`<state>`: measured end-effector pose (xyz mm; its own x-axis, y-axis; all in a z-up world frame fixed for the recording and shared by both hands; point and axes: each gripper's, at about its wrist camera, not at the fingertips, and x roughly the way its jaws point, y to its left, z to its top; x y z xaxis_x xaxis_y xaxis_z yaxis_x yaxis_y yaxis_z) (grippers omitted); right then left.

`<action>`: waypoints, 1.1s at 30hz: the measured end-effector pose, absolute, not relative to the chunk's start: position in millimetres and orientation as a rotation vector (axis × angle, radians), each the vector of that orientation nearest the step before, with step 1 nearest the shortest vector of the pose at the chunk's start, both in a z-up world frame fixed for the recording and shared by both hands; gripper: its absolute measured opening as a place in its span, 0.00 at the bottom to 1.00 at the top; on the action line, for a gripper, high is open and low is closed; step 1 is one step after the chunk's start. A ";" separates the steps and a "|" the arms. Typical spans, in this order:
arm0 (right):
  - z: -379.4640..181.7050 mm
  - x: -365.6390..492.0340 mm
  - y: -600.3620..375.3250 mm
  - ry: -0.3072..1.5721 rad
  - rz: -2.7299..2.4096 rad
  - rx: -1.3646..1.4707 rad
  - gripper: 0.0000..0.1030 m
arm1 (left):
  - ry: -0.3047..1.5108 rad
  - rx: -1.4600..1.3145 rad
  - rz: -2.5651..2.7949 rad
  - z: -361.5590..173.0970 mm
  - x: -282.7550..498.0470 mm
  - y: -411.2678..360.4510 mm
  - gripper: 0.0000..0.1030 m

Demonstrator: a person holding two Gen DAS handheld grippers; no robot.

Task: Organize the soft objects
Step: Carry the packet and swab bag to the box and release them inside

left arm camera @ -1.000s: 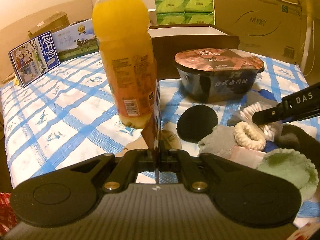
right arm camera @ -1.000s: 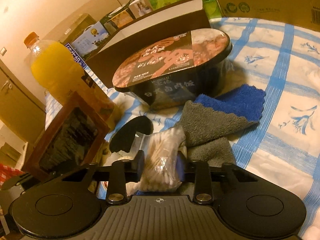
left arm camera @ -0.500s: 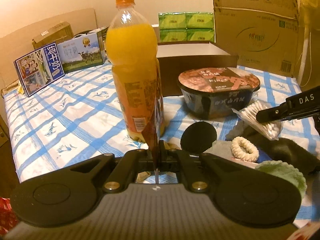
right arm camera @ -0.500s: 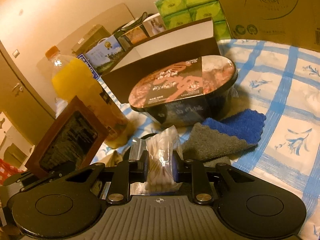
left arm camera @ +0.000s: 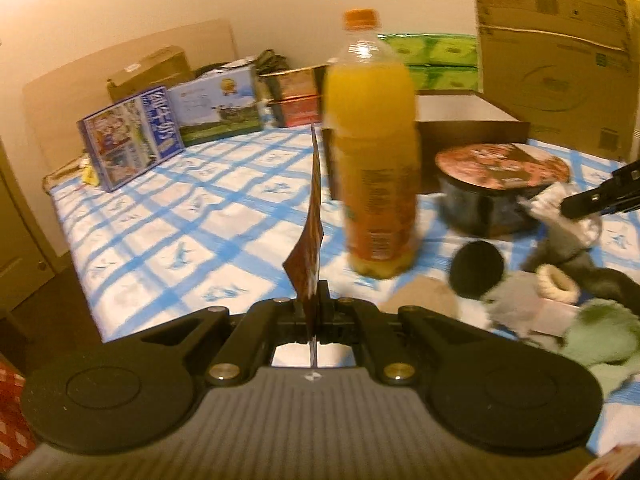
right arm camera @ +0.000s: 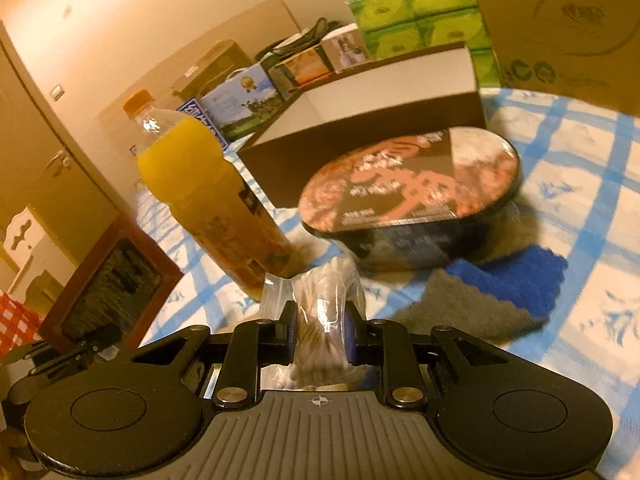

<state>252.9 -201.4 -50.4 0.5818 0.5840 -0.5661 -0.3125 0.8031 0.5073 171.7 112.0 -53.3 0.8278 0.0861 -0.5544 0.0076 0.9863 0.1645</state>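
Observation:
My left gripper (left arm camera: 314, 308) is shut on a flat brown packet (left arm camera: 313, 220), held edge-on above the bed; the packet also shows in the right wrist view (right arm camera: 104, 280). My right gripper (right arm camera: 320, 332) is shut on a clear bag of cotton swabs (right arm camera: 320, 320), lifted above the cloths; it shows at the right in the left wrist view (left arm camera: 592, 200). Soft things lie on the bed at the right: a black round pad (left arm camera: 476, 268), a cream hair tie (left arm camera: 558, 286), a green puff (left arm camera: 600, 336), grey cloth (right arm camera: 460, 304) and blue cloth (right arm camera: 520, 280).
An orange juice bottle (left arm camera: 376, 168) stands mid-bed. A black instant noodle bowl (left arm camera: 496, 188) sits behind the cloths, a brown open box (right arm camera: 368, 120) behind that. Milk cartons (left arm camera: 132, 140), green tissue packs (right arm camera: 420, 20) and a cardboard box (left arm camera: 556, 60) line the back.
Both grippers have risen and pulled back. The left one swung left with the packet, so the bottle now sits to its right. The swab bag is lifted off the cloths.

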 end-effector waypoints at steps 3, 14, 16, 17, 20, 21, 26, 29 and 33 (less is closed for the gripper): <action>-43.0 263.9 -195.2 0.779 0.562 0.364 0.22 | 0.580 0.185 0.075 -50.7 181.1 127.4 0.03; -10.1 329.4 -174.6 0.696 0.600 0.331 0.22 | 0.505 0.273 0.059 -32.6 251.4 161.3 0.03; -4.7 346.2 -171.7 0.680 0.594 0.331 0.22 | 0.486 0.277 0.043 -27.3 268.8 165.0 0.03; -2.1 353.8 -170.3 0.671 0.593 0.330 0.22 | 0.477 0.277 0.037 -24.7 277.8 166.3 0.03; 4.8 378.0 -165.8 0.648 0.585 0.322 0.22 | 0.449 0.277 0.003 -15.6 305.0 168.5 0.03; 6.7 385.8 -164.5 0.643 0.585 0.318 0.22 | 0.442 0.284 -0.005 -13.4 312.7 167.8 0.03; 13.3 425.4 -156.4 0.635 0.572 0.326 0.22 | 0.399 0.282 -0.081 2.0 358.5 163.3 0.03; 15.2 446.8 -151.3 0.635 0.564 0.331 0.22 | 0.374 0.281 -0.133 9.7 388.5 155.8 0.03; 14.9 473.1 -145.5 0.632 0.553 0.325 0.22 | 0.359 0.297 -0.207 12.5 431.9 141.8 0.03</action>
